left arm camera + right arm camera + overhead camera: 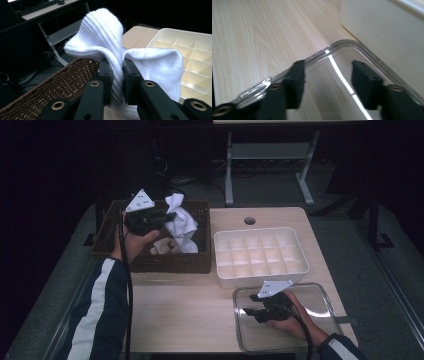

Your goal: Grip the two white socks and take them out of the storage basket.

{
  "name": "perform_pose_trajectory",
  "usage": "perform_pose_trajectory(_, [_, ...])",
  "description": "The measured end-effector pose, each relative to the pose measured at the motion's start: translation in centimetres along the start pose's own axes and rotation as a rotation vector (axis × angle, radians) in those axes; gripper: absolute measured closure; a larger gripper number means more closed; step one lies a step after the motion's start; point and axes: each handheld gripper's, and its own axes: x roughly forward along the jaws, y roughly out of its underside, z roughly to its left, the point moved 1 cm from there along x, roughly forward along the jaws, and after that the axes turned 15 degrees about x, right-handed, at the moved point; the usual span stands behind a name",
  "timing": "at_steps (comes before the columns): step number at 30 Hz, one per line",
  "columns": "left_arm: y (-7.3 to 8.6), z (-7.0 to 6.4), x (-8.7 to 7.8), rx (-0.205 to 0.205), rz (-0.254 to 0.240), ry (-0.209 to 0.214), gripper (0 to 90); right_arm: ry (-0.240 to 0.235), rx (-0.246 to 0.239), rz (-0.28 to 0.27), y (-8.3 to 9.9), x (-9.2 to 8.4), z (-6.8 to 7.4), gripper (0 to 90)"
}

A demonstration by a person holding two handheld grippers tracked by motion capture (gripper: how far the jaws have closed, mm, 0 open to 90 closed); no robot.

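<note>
The left gripper [117,82] is clamping a white sock [110,45] above the wicker basket [150,262]; lifting it fully clear before crossing to the divided organizer [260,255] seems wise. The right gripper [327,82] is hovering open-jawed, empty, over the clear lid [342,47].

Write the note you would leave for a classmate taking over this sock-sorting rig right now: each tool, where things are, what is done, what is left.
Left tool: shut on the white sock, lifted over the wicker basket.
Right tool: open, nothing between its jaws, resting over the clear lid at the table's near right.
Compartment tray: beside the basket, every cell empty.
Done: one sock picked out.
Left: probably set it in a tray cell; another pale item remains in the basket.
</note>
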Motion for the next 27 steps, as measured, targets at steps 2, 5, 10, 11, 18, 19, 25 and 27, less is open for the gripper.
perform_pose_trajectory(2, [0.0, -0.4, -0.3, 0.005, -0.010, 0.009, 79.1, -0.007, -0.012, 0.007, 0.1, 0.0, 0.2, 59.2])
perform_pose_trajectory(5, [0.0, -1.3, -0.9, 0.017, -0.016, 0.023, 79.1, -0.013, -0.020, 0.009, 0.1, -0.1, 0.3, 65.1])
perform_pose_trajectory(10, [0.0, -2.8, -2.6, 0.010, -0.070, 0.060, 79.1, -0.040, -0.040, 0.020, 0.2, -0.2, 0.6, 72.3])
perform_pose_trajectory(11, [0.1, -3.1, -2.9, 0.011, -0.077, 0.066, 79.1, -0.045, -0.049, 0.017, 0.2, -0.1, 0.8, 73.3])
perform_pose_trajectory(18, [-0.8, -5.7, -5.2, 0.035, -0.143, 0.123, 79.2, -0.051, -0.051, 0.021, 0.2, -0.1, 0.9, 73.1])
perform_pose_trajectory(19, [-0.8, -6.1, -5.5, 0.035, -0.150, 0.135, 79.1, -0.050, -0.049, 0.018, 0.2, -0.2, 0.9, 73.0])
perform_pose_trajectory(25, [-0.9, -7.9, -6.4, 0.034, -0.174, 0.192, 79.2, -0.054, -0.051, 0.012, 0.2, -0.3, 1.0, 72.7])
perform_pose_trajectory(27, [-0.8, -9.0, -7.0, 0.040, -0.180, 0.220, 79.2, -0.057, -0.056, 0.013, 0.2, -0.2, 1.0, 72.5])
